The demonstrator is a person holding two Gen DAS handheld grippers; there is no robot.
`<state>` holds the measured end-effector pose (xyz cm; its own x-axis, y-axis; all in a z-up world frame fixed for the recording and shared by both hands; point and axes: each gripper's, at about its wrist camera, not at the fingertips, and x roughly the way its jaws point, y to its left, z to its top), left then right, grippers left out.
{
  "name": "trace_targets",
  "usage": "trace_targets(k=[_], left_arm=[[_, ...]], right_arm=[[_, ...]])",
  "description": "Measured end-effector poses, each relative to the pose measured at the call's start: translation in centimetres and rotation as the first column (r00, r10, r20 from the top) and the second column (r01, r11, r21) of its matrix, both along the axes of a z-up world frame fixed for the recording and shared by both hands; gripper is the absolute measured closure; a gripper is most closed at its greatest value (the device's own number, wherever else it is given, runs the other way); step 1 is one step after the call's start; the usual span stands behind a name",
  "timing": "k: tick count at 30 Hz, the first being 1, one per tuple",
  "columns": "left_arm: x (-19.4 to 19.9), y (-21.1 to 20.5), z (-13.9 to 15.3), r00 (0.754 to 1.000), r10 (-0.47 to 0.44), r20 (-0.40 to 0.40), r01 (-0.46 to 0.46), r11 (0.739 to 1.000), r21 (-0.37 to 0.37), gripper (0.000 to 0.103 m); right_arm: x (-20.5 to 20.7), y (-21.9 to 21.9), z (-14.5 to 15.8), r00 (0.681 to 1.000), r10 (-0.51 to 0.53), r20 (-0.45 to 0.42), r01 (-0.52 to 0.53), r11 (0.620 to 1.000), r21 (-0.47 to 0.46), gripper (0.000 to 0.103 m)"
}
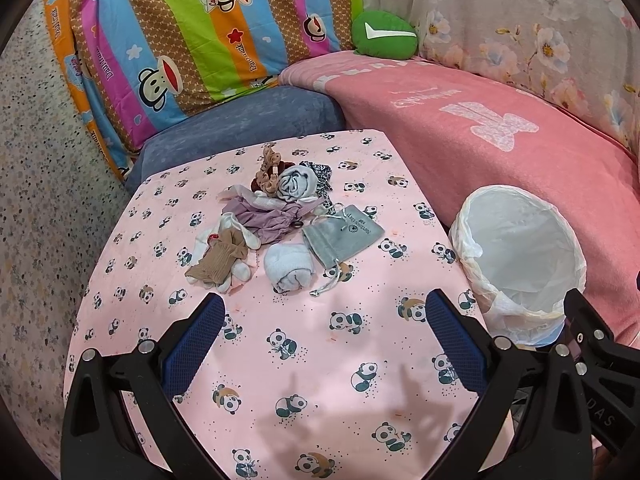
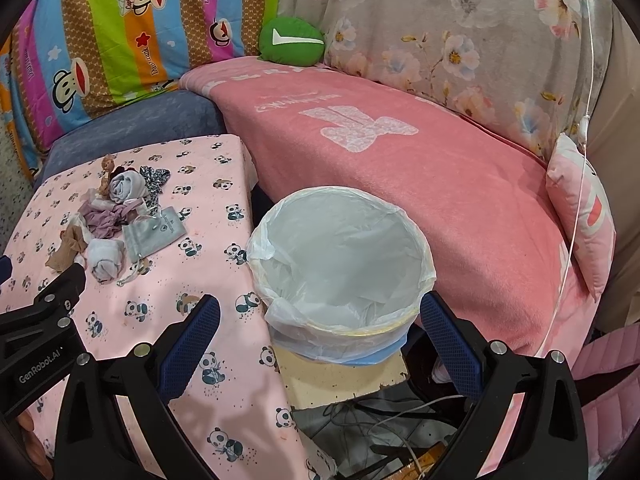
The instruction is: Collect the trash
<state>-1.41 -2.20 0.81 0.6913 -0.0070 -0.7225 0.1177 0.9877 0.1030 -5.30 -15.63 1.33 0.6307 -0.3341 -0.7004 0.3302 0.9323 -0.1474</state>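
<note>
My left claw [image 1: 325,332] hangs above the near half of the table [image 1: 312,412], its blue-padded fingers [image 1: 192,344] spread wide with nothing between them. The table wears a pink cloth printed with pandas. At twelve o'clock from that claw, toward the far half of the cloth, lies the heap of trash: a rolled pale-blue sock [image 1: 289,267] nearest me, a grey drawstring pouch [image 1: 343,239] just to its right and touching it, a tan stocking [image 1: 218,261] at ten o'clock lying over white socks [image 1: 236,272], a crumpled mauve cloth [image 1: 269,218] behind those, then a second rolled grey-white bundle [image 1: 295,185] with a brown scrunchie [image 1: 269,176] at its left and a leopard-print scrap [image 1: 323,184] at its right. All of it sits loose on the cloth, apart from both claws.

My right claw [image 2: 320,330] is likewise wide open and empty, its fingers [image 2: 190,340] framing the bin [image 2: 426,264] dead ahead at twelve o'clock. The bin is lined with a white plastic bag [image 2: 280,312] folded over the rim, and stands just off the table's right edge on a beige board [image 2: 344,376], next to a pink blanket [image 2: 460,184]. Inside I see only the liner. From the left wrist view the bin lies at two o'clock. A green cushion [image 2: 291,42] rests at the back against floral fabric [image 2: 460,32].
</note>
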Motion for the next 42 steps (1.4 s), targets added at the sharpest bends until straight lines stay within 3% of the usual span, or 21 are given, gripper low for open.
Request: trace_targets(k=[18,42], left_arm=[[0.5,0.2,0.4,1.000,-0.019,0.015,0.019,1.000,-0.014,0.007],[2.4,2.4,-0.2,0.997,-0.080,0.009,0.081,0.994,-0.073,0.007]], right_arm=[[0.3,0.9,0.2,1.000,-0.014,0.020,0.014,0.999,-0.033,0.005],[2.1,1.8,-0.1,0.998,-0.048,0.034,0.049,0.999,-0.007,0.005]])
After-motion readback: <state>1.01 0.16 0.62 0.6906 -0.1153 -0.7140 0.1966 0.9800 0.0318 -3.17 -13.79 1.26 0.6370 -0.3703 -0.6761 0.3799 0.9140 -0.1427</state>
